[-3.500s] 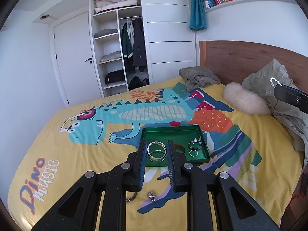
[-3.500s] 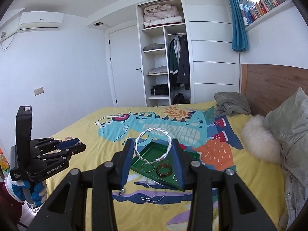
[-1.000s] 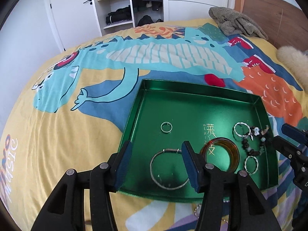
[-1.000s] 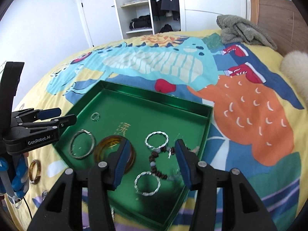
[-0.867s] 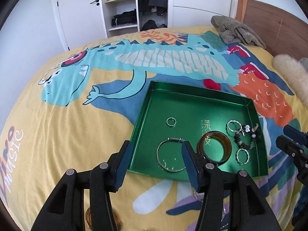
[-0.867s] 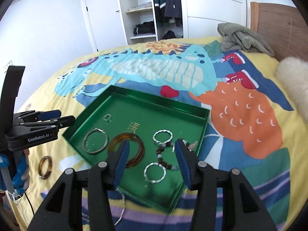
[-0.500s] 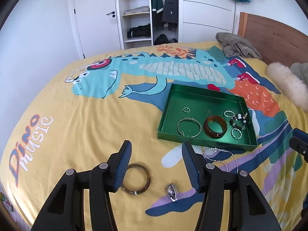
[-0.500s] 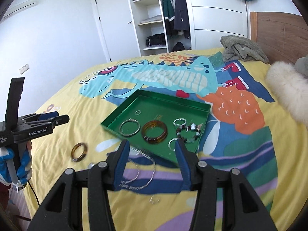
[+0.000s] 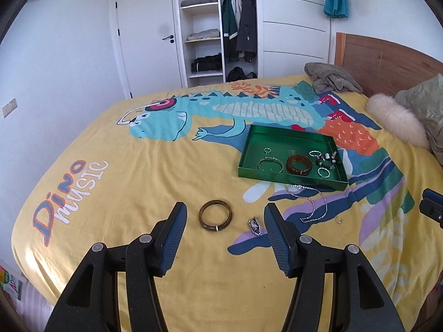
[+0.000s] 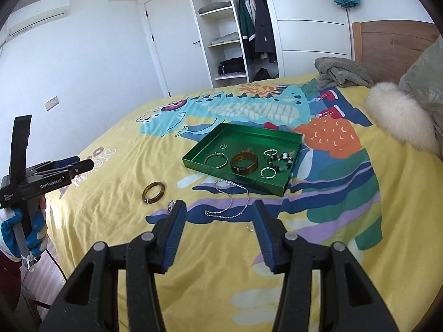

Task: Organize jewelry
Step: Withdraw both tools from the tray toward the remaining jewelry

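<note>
Left wrist view: both empty, spread grippers, left gripper widening, right gripper, have pulled back from the green tray, leaving the brown bangle next.

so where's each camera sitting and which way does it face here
Left wrist: on the left gripper, looking down its empty, opening jaws over the bed at the brown bangle and green tray; the right gripper's tip shows at the right edge.
Right wrist: on the right gripper, jaws open and empty, facing the same tray; the left gripper and gloved hand show at left.
Shared: tray, bangle, silver chain, wardrobe.
</note>
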Motion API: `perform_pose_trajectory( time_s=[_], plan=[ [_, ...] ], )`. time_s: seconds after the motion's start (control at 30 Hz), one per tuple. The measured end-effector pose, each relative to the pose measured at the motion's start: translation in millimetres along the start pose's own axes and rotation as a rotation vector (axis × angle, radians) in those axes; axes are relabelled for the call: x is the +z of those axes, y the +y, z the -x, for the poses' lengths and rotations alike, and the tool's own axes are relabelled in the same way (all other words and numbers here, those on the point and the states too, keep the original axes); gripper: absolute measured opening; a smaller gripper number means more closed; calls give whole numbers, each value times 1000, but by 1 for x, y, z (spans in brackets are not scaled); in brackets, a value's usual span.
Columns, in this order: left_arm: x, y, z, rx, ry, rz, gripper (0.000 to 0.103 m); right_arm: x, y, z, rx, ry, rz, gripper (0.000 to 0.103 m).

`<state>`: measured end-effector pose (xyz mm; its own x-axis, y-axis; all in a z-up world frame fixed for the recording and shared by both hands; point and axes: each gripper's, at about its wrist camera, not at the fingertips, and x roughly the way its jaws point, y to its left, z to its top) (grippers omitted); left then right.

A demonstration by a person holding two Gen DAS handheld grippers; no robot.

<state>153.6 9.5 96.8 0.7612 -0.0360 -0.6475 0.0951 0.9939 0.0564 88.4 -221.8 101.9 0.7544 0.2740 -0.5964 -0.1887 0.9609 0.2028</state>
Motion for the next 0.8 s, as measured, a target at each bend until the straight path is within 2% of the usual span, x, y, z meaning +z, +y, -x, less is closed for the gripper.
perform_pose_trajectory(
  time_s=[0.33, 0.57, 0.8],
  plan=[
    [-24, 9, 59, -12, -51, -10, 62, -16, 17, 58, -3, -61, 7, 47],
    [-34, 16, 77, -22, -67, 8, 63, -22, 32, 86, -9, -97, 28, 47],
    [-42, 21, 85, -16, -87, 15, 65, -27, 39, 95, -6, -102, 32, 47]
  ],
)
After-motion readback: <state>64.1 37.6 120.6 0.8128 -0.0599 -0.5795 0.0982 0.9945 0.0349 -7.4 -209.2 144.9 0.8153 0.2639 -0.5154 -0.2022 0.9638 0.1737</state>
